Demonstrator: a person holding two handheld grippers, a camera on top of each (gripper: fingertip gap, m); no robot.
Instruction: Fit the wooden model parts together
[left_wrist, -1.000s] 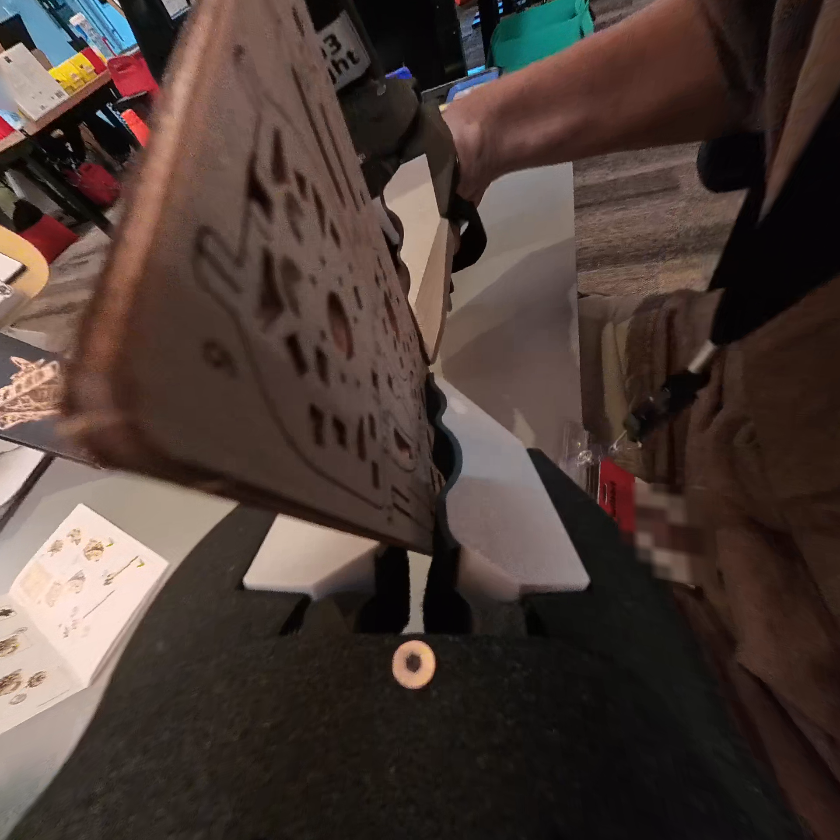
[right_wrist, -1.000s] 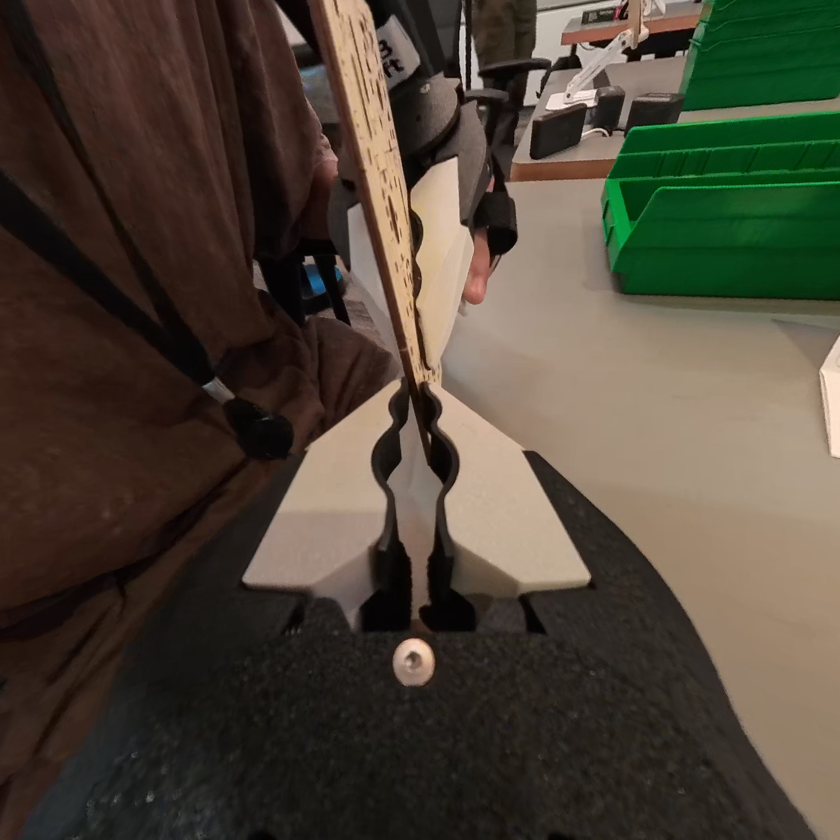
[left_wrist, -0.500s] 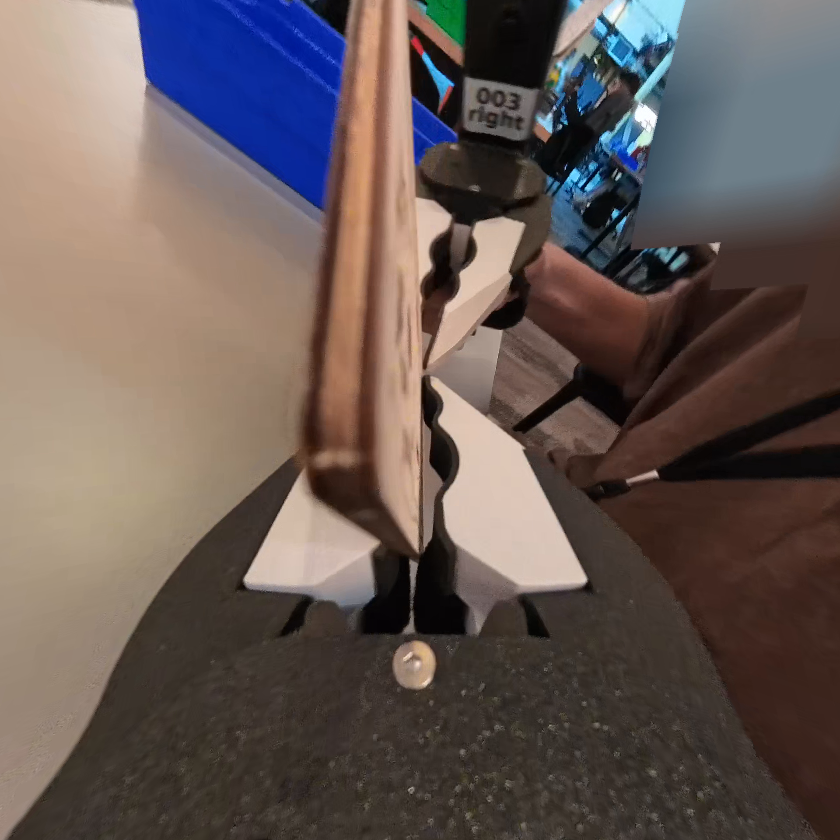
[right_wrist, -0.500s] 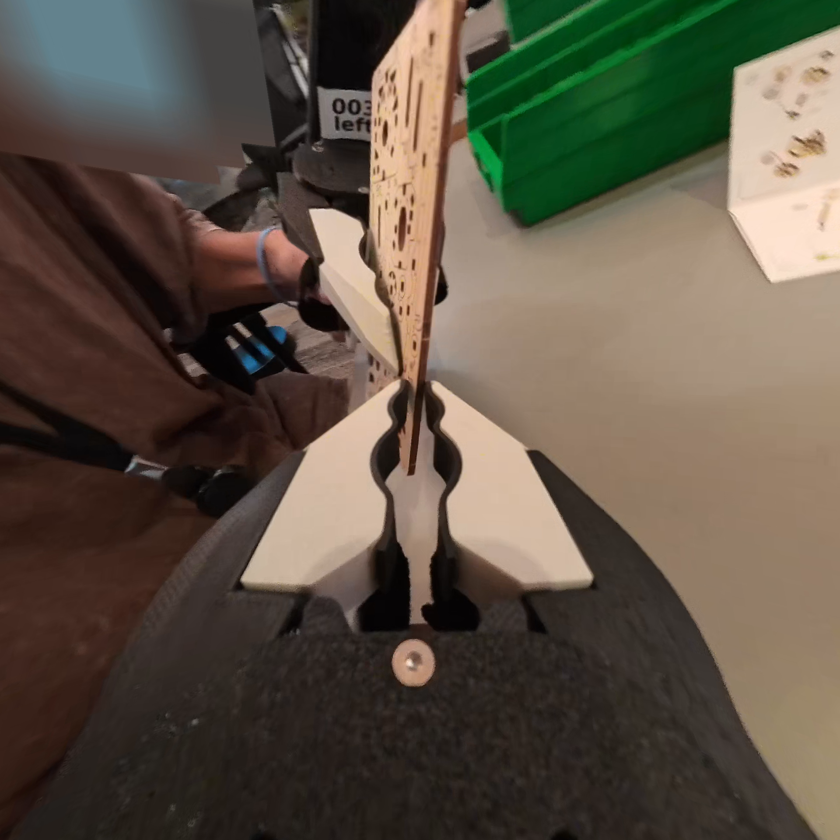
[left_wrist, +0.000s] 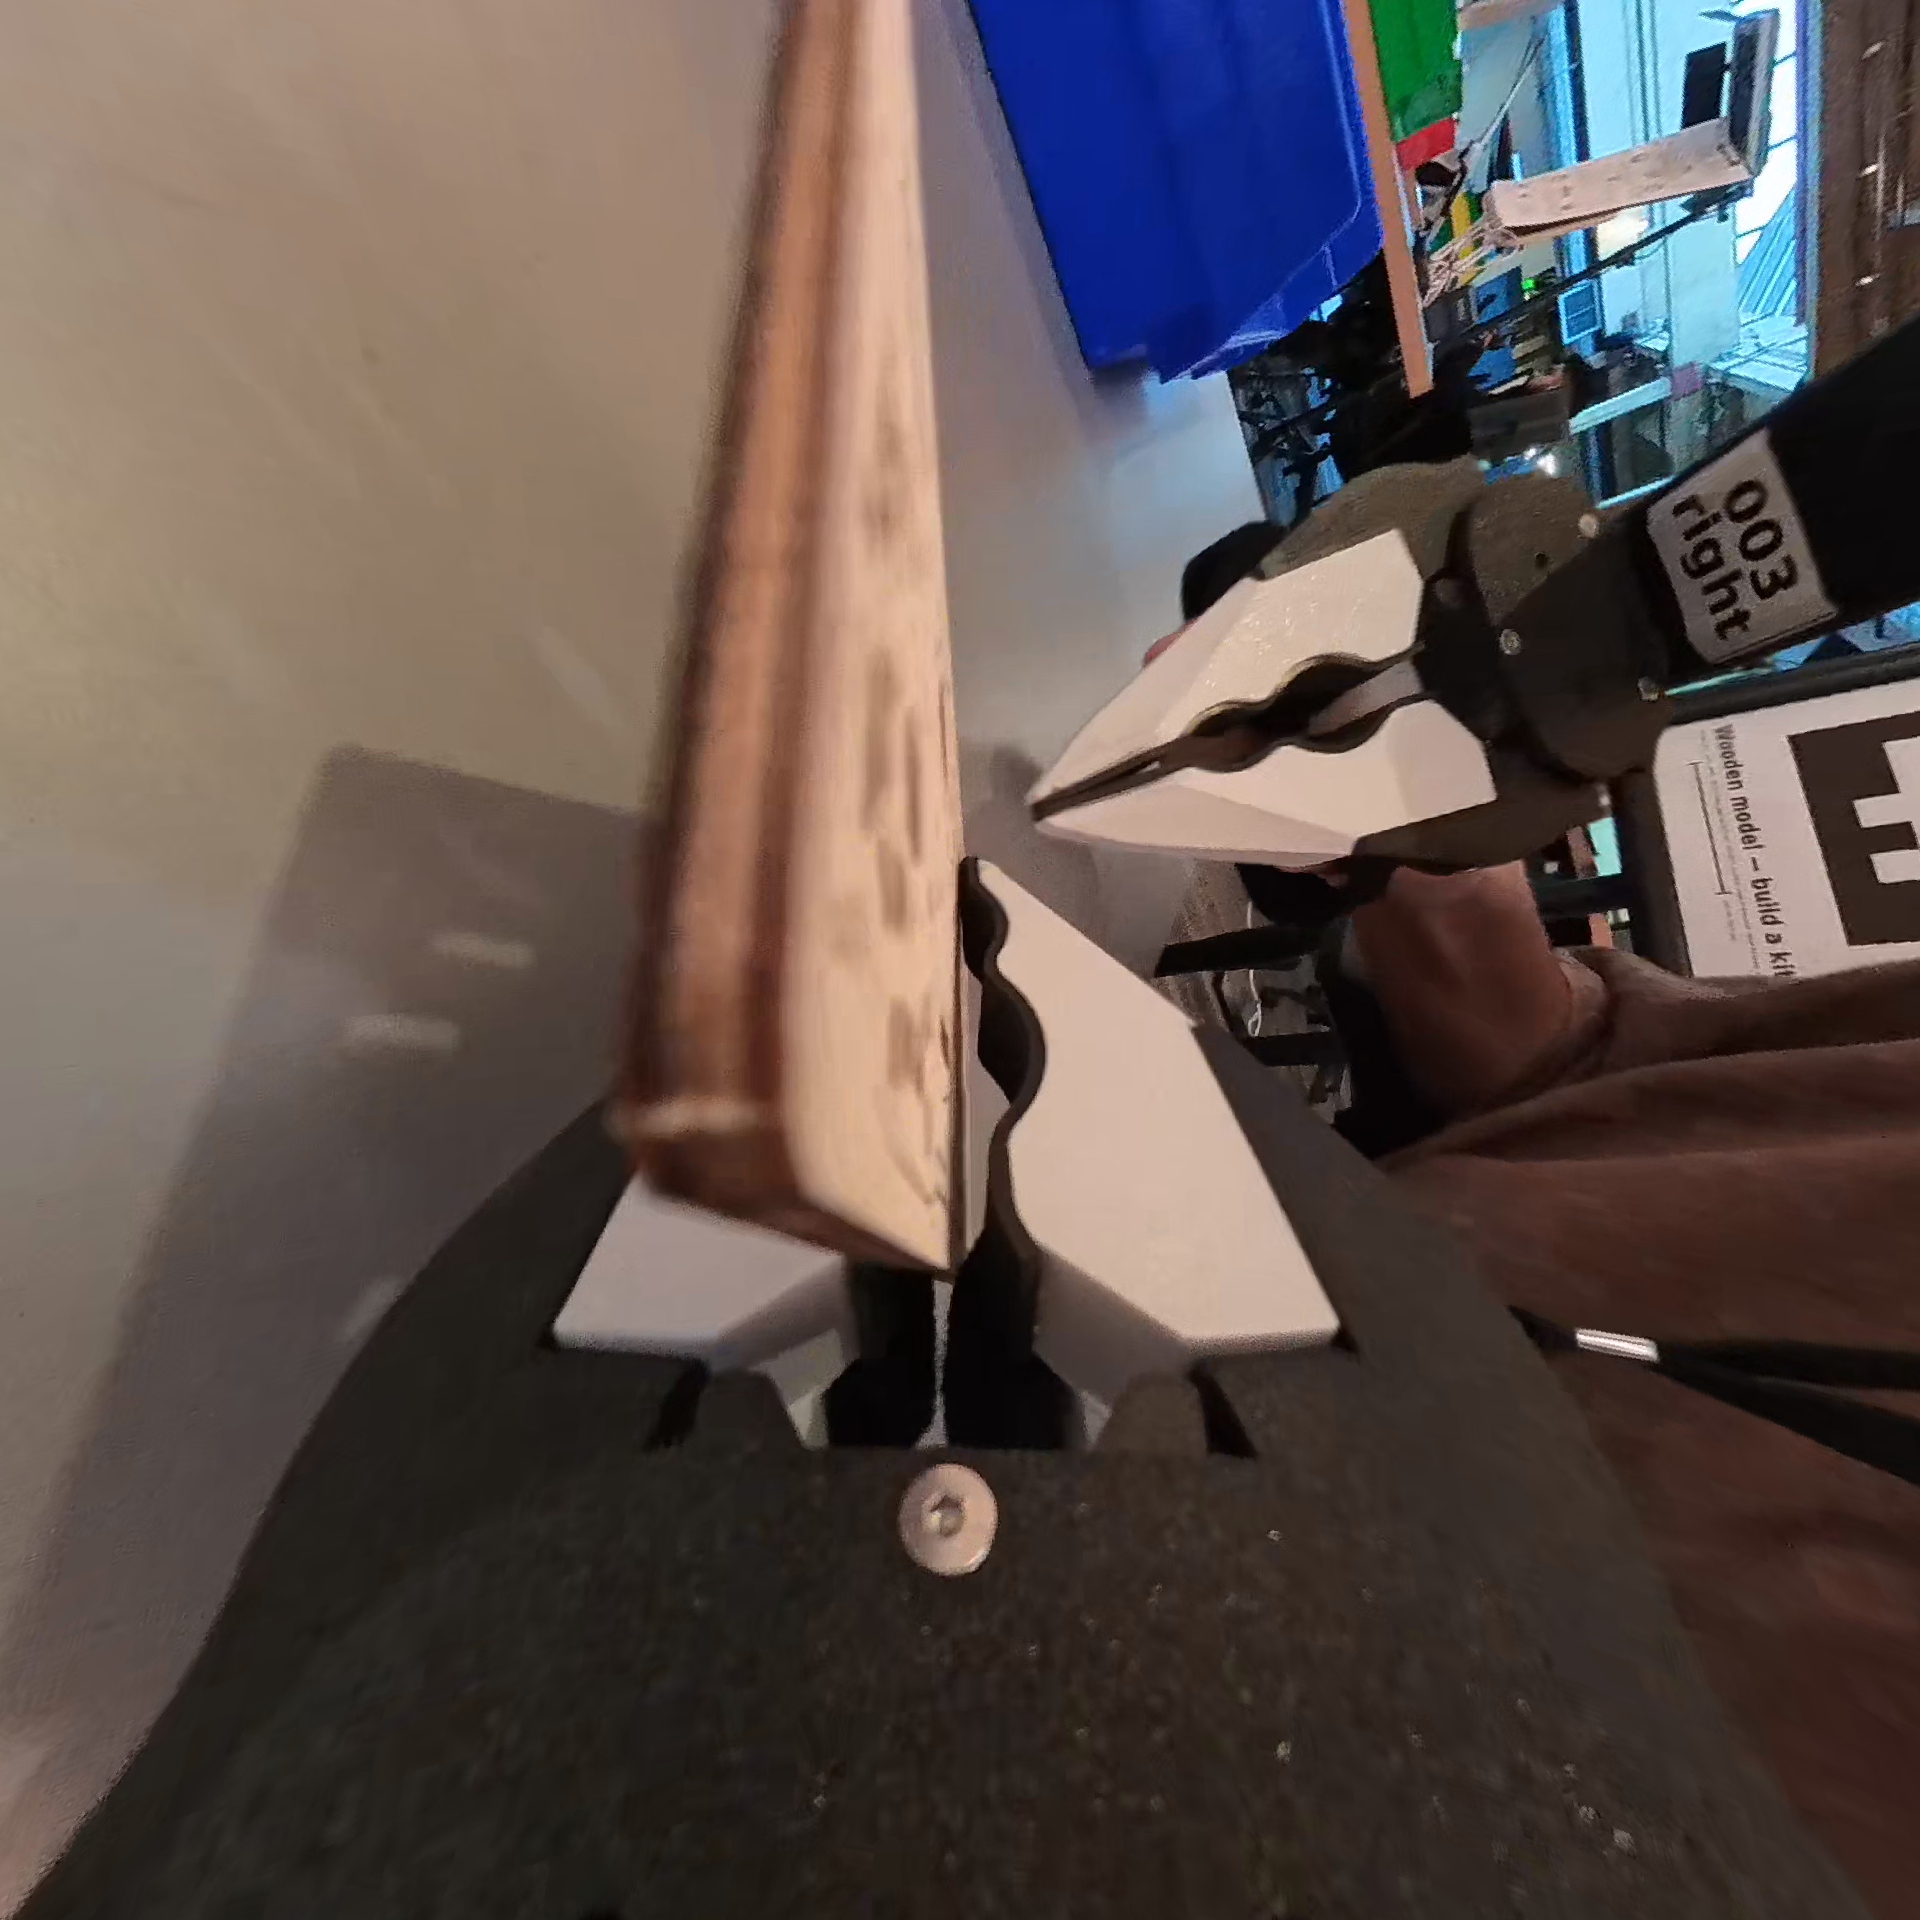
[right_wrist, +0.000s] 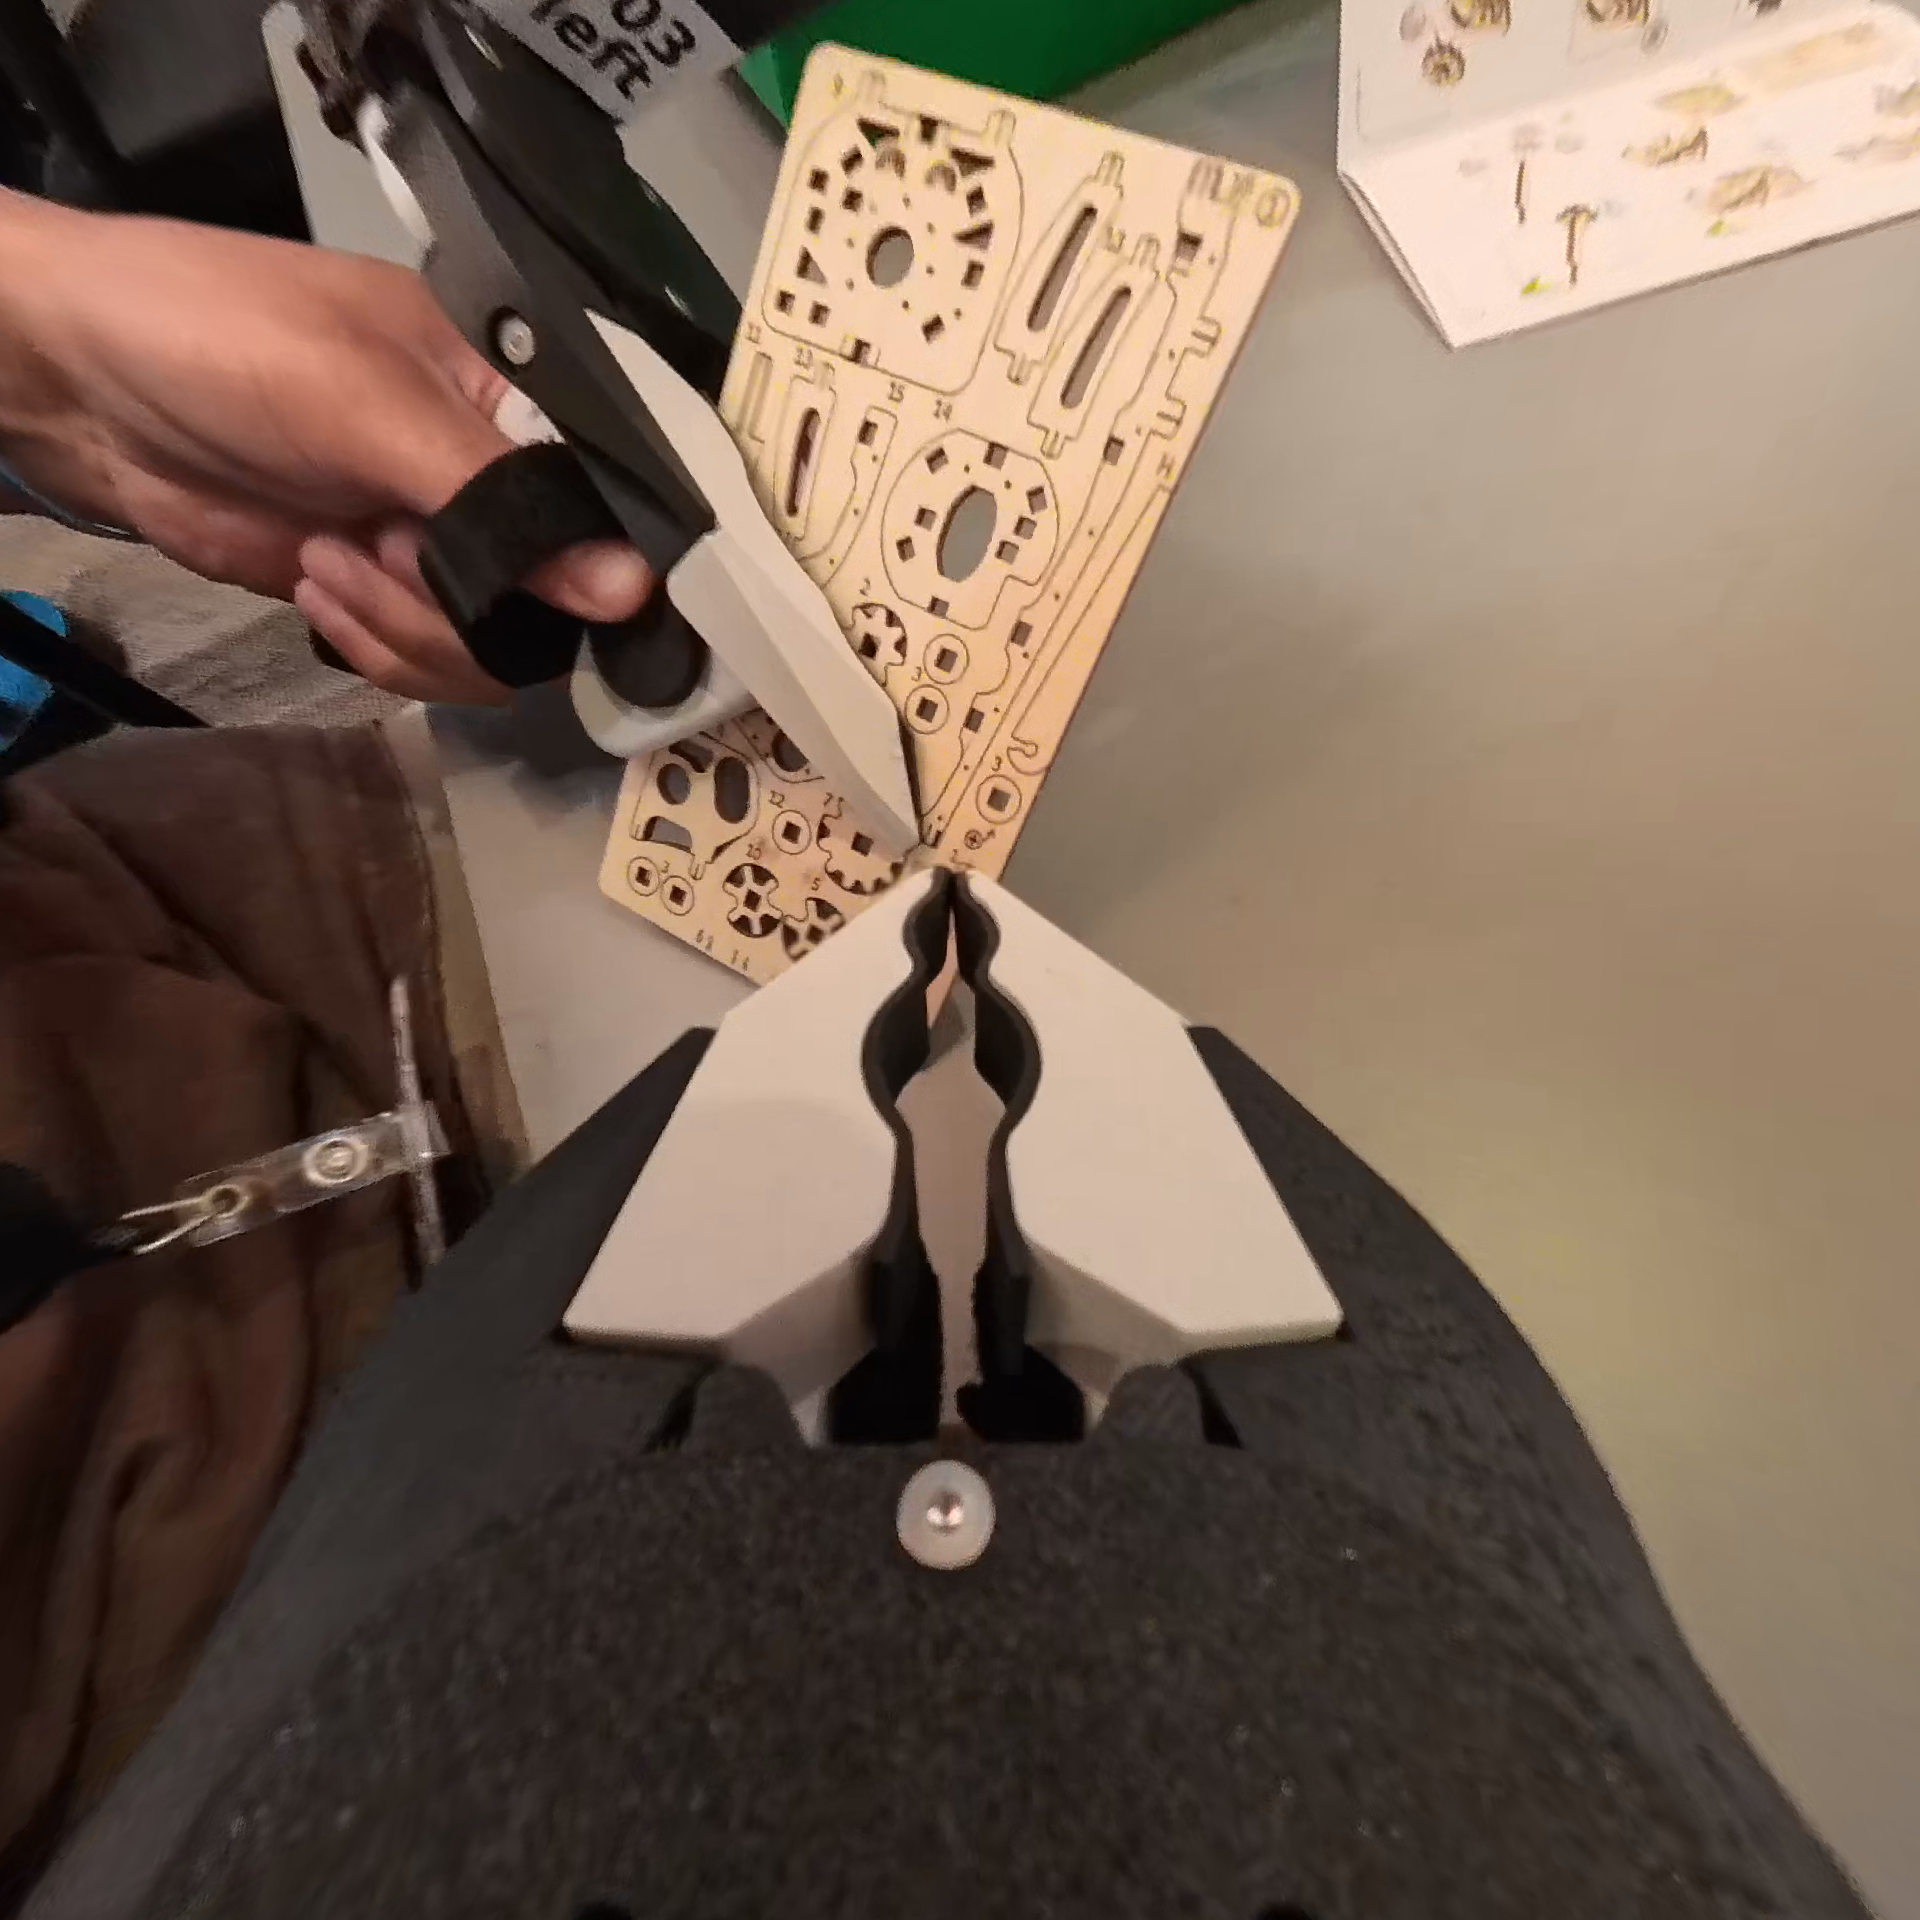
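While my left gripper (left_wrist: 961, 1049) clamps the wooden parts sheet (right_wrist: 997, 457) upright above the grey table (right_wrist: 1558, 831), my right gripper (right_wrist: 948, 883), fingertips pinched together and empty, sits just beside the sheet's lower edge, having let go since half a second ago. I cannot see inside the blue bin (left_wrist: 1174, 166).

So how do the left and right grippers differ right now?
The left gripper is clamped on the wooden sheet, while the right gripper is shut on nothing. The left gripper touches the sheet; the right gripper's tips stop just short of its edge. Both are closed.
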